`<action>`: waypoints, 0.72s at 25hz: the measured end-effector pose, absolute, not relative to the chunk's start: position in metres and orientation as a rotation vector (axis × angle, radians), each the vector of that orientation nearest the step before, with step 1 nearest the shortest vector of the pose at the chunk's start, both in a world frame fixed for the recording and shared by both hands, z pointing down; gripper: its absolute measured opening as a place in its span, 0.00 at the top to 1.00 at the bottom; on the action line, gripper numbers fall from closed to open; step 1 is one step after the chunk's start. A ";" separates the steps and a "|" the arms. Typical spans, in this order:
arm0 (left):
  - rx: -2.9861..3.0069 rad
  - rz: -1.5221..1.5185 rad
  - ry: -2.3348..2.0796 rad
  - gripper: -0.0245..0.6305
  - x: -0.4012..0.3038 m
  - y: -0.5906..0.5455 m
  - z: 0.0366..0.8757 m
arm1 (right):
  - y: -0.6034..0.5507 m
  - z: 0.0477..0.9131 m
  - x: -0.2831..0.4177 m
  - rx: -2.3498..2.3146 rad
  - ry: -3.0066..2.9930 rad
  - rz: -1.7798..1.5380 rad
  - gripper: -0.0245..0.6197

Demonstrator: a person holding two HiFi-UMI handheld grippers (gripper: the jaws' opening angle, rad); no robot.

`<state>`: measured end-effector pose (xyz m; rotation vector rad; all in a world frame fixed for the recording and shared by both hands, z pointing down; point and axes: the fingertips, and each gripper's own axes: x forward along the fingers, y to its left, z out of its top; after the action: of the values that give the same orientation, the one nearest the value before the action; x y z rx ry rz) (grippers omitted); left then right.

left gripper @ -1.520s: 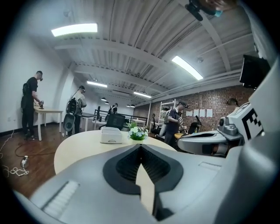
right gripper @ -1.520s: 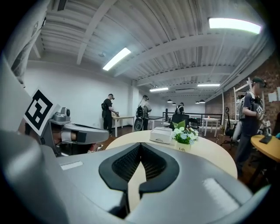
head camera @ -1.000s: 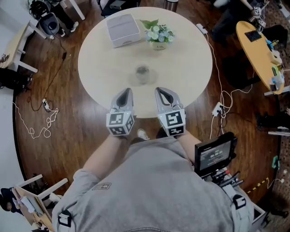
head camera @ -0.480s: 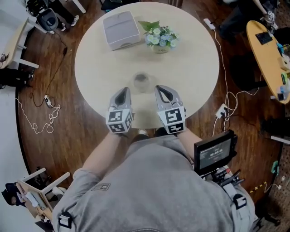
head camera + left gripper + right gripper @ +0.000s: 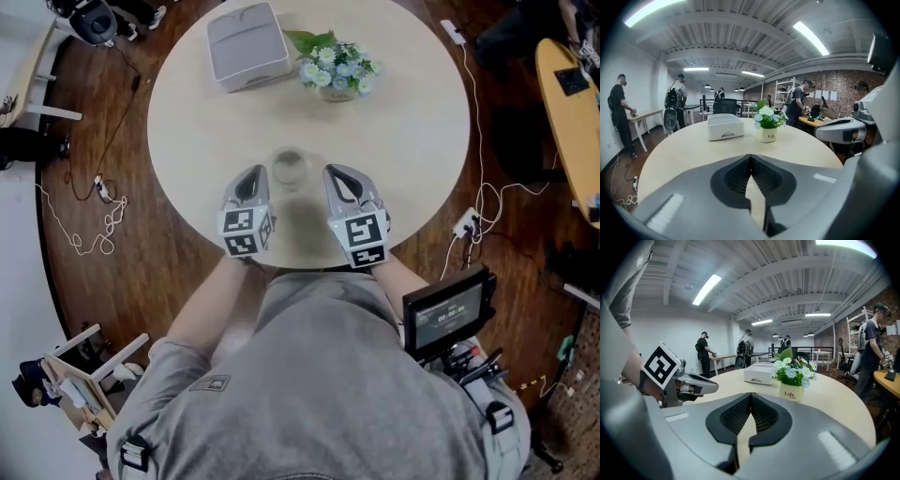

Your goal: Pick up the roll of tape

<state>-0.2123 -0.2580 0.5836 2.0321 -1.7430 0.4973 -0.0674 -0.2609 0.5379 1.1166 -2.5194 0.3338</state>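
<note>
The roll of tape [image 5: 290, 169], clear and see-through, lies flat on the round beige table [image 5: 403, 141] near its front edge. My left gripper [image 5: 251, 176] is just left of the roll and my right gripper [image 5: 339, 175] just right of it, both over the table's near edge and apart from the roll. Each is shut with nothing between its jaws, as the left gripper view [image 5: 750, 157] and the right gripper view [image 5: 750, 395] show. The roll itself is hidden in both gripper views, below the jaws.
A white lidded box [image 5: 247, 45] and a small pot of flowers [image 5: 337, 70] stand at the table's far side. Cables and a power strip [image 5: 466, 223] lie on the wooden floor around. People stand at desks in the background.
Both grippers have moved forward and down from the table's front edge, and now flank the roll. Their jaws have stayed shut.
</note>
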 end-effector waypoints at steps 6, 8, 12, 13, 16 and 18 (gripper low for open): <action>2.055 0.653 -1.584 0.90 -0.208 -0.276 0.608 | -0.274 0.555 -0.067 1.137 -2.475 0.389 0.94; 2.059 0.697 -1.505 0.78 -0.204 -0.280 0.618 | -0.277 0.558 -0.067 1.143 -2.461 0.405 0.94; 2.076 0.789 -1.373 0.69 -0.195 -0.290 0.637 | -0.285 0.566 -0.065 1.173 -2.431 0.444 0.94; 2.081 0.819 -1.342 0.68 -0.193 -0.292 0.642 | -0.287 0.568 -0.064 1.181 -2.424 0.450 0.94; 2.084 0.912 -1.261 0.67 -0.188 -0.295 0.659 | -0.293 0.572 -0.061 1.207 -2.405 0.465 0.94; 2.080 0.965 -1.218 0.67 -0.186 -0.296 0.669 | -0.297 0.573 -0.059 1.224 -2.396 0.473 0.94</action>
<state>-0.1858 -0.2963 0.6687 2.0800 -1.2178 0.9650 -0.0591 -0.2970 0.5730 1.2240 -2.3960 0.4733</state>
